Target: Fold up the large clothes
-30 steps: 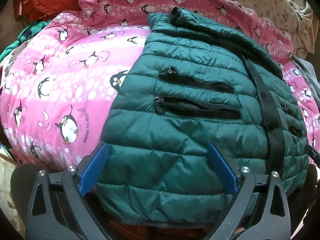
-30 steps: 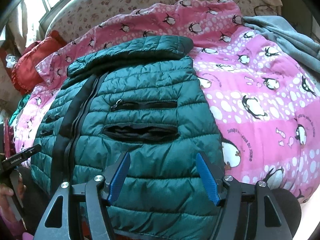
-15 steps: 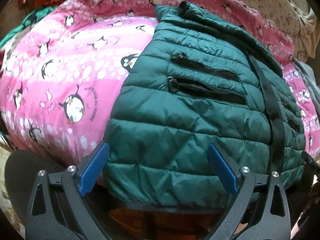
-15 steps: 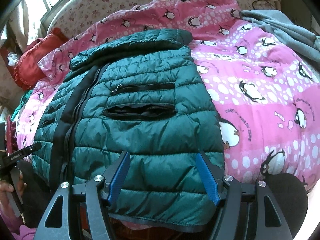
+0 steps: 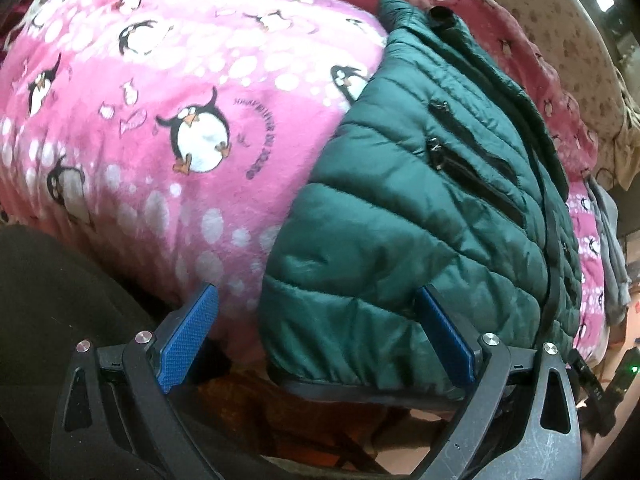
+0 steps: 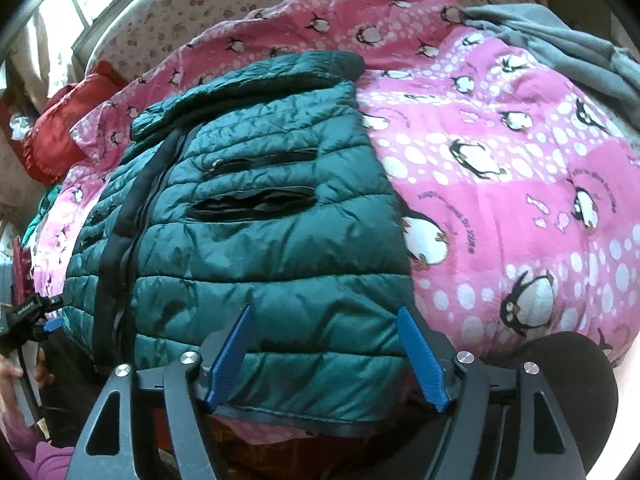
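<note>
Both grippers spread wide at the hem of the green puffer jacket (image 5: 420,216), nothing gripped

Left to right: left gripper (image 5: 316,344) has its jaws wide apart, left blue pad (image 5: 188,344) over the pink penguin blanket (image 5: 160,100), right pad against the jacket's bottom-left corner. Jacket lies flat, front up, on the blanket, collar (image 6: 256,80) at the far end, black zip strip (image 6: 120,232) running down the middle, two chest pocket slits per side. Right gripper (image 6: 328,356) also spread open, both pads just above the hem on the jacket's right half, not pinching fabric. Red cushion (image 6: 56,136) far left, grey garment (image 6: 560,48) far right on the blanket
</note>
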